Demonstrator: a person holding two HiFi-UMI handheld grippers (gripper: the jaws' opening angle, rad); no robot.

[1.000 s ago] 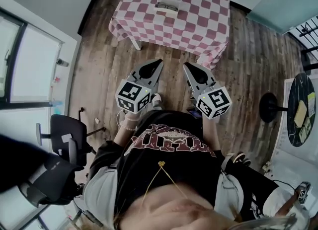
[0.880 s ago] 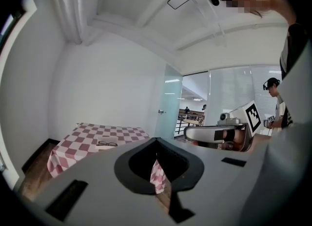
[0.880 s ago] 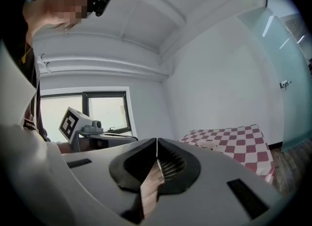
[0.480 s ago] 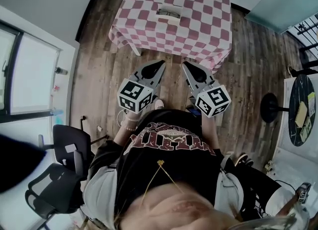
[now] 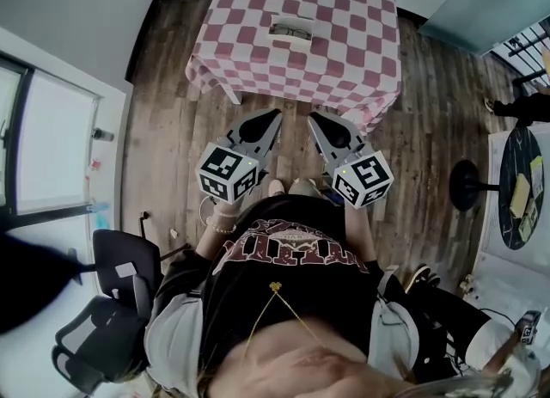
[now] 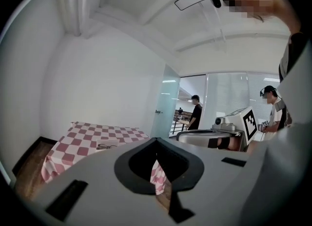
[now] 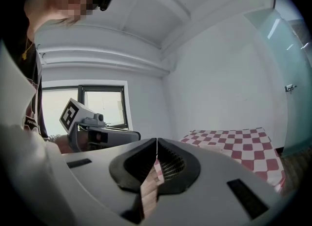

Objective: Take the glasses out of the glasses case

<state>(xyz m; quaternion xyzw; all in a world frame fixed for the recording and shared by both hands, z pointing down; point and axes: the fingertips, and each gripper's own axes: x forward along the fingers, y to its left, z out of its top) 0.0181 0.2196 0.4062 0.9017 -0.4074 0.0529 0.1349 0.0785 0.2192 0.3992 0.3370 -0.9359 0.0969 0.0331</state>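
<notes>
Wood floor (image 5: 172,130) lies open btwn you and the checkered table (image 5: 361,61); its near edge sits just ahead of both tips. Glasses case (image 5: 290,29) rests mid-table w/ the glasses (image 6: 106,146) on it. Your left gripper (image 5: 270,118) and right gripper (image 5: 314,119) hang side by side over the floor, jaws pressed together, gripping nothing.
</notes>
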